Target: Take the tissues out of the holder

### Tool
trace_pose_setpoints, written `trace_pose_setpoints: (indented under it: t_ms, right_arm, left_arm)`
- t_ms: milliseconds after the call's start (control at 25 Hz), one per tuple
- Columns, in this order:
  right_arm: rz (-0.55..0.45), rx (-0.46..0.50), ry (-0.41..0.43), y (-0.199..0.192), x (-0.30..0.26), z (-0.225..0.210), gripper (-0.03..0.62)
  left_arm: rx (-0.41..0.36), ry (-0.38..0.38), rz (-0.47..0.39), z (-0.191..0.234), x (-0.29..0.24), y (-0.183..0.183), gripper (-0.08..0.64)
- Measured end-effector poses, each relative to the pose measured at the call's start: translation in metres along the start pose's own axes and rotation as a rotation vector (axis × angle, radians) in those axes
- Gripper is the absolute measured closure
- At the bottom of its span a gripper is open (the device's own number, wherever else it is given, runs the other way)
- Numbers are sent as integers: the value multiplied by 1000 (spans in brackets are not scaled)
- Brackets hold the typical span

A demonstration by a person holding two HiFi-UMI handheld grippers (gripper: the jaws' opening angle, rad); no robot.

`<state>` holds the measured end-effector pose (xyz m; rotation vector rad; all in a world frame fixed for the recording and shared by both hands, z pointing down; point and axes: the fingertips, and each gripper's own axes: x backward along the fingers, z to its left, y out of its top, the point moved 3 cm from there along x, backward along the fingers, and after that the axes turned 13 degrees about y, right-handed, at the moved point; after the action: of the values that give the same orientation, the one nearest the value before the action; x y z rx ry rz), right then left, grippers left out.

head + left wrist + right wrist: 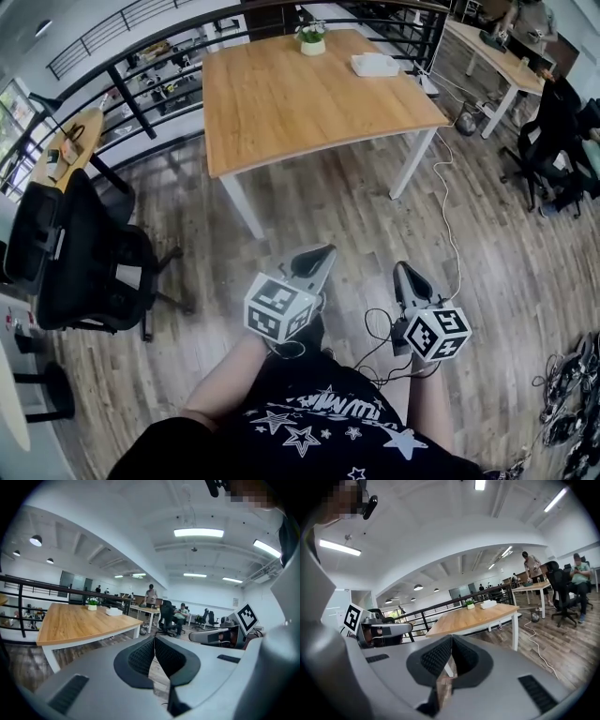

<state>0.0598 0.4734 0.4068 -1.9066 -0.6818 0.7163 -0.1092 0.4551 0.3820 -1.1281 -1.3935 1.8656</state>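
Left gripper [322, 253] and right gripper [404, 269] held near, both sets of jaws closed and empty, white tissue holder [375, 64] seen on far wooden table [281, 112], well apart from both

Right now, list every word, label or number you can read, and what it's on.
Black T-shirt: white lettering among stars, too warped to read.
Left marker cube and right marker cube: coded squares only, no words.
Nothing else is legible.

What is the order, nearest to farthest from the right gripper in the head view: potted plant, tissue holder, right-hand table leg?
1. Right-hand table leg, on the floor ahead.
2. Tissue holder, farther back, on the right.
3. Potted plant, farthest back, left of it.
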Motion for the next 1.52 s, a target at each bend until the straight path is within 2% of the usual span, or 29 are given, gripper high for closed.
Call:
trace_pose_setpoints:
  t_ms: [200, 480, 680, 960, 1080, 1280, 1520]
  right_arm:
    - [25, 19, -32, 16, -31, -25, 577]
    - [4, 43, -41, 64, -102, -72, 577]
    - [11, 34, 0, 78, -165, -102, 575]
    - [25, 0, 15, 92, -233, -133, 575]
    - [32, -12, -11, 96, -249, -144, 575]
    - [-12, -28, -81, 110, -264, -161, 575]
    - [-42, -81, -90, 119, -269, -183, 575]
  left_arm:
    - [37, -27, -18, 31, -39, 12, 546]
    - [57, -27, -59, 92, -105, 51, 546]
    - [65, -22, -74, 137, -153, 62, 546]
    - [63, -65, -31, 177, -206, 68, 546]
    - [63, -90, -4, 190, -222, 69, 546]
    - [64, -108, 11, 211, -245, 73, 546]
    - [77, -89, 13, 220, -270, 76, 545]
